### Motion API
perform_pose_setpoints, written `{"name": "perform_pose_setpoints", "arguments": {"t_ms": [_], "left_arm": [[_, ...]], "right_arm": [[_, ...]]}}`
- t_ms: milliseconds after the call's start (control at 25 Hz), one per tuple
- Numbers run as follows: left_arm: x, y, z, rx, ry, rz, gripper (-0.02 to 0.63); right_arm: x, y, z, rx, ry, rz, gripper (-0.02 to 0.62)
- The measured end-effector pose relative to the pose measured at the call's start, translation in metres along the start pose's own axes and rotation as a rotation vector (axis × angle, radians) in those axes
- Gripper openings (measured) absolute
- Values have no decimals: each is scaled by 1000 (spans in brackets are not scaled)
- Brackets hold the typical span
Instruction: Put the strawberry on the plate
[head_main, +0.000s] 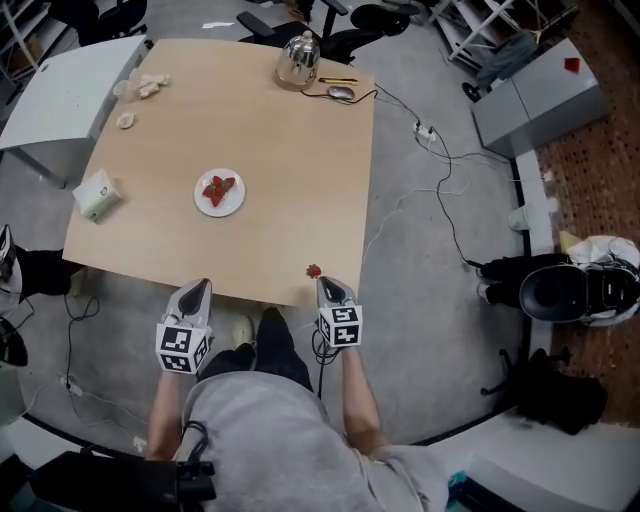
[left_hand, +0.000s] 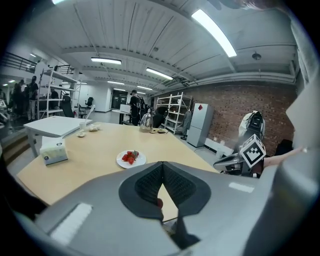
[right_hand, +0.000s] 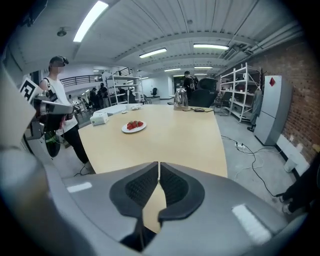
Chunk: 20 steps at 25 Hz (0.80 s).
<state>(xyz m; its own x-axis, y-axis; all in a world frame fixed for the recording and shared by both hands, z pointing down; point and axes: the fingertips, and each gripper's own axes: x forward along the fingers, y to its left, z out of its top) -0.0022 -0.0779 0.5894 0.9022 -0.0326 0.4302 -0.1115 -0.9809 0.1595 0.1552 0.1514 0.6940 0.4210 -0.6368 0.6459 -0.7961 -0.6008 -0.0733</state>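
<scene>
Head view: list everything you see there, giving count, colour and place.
table: one, light wood, centre
plate: one, white, mid-table
plated strawberries: red, count unclear, on the plate
loose strawberry: one, red, near table edge, right side
tissue box: one, white and green, table's left edge
kettle: one, silver, far table edge
mouse: one, grey, beside the kettle
cabinet: one, grey, floor at upper right
left gripper: one, grey, shut, at near table edge
right gripper: one, grey, shut, beside the loose strawberry
</scene>
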Motion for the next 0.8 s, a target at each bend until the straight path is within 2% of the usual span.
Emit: {"name": "perform_pose_setpoints", "arguments": {"t_ms": [240,640,800], "left_arm": [[17,6,-3,-26,37,40,20],[32,8,-12,-58,83,81,20],[34,12,-12,-63,89,94,20]], "right_arm": [[21,-13,-7,-37,63,20,36],[60,-17,-28,-112,190,60,151],[70,-19,-40,-143,235,64,164]]}}
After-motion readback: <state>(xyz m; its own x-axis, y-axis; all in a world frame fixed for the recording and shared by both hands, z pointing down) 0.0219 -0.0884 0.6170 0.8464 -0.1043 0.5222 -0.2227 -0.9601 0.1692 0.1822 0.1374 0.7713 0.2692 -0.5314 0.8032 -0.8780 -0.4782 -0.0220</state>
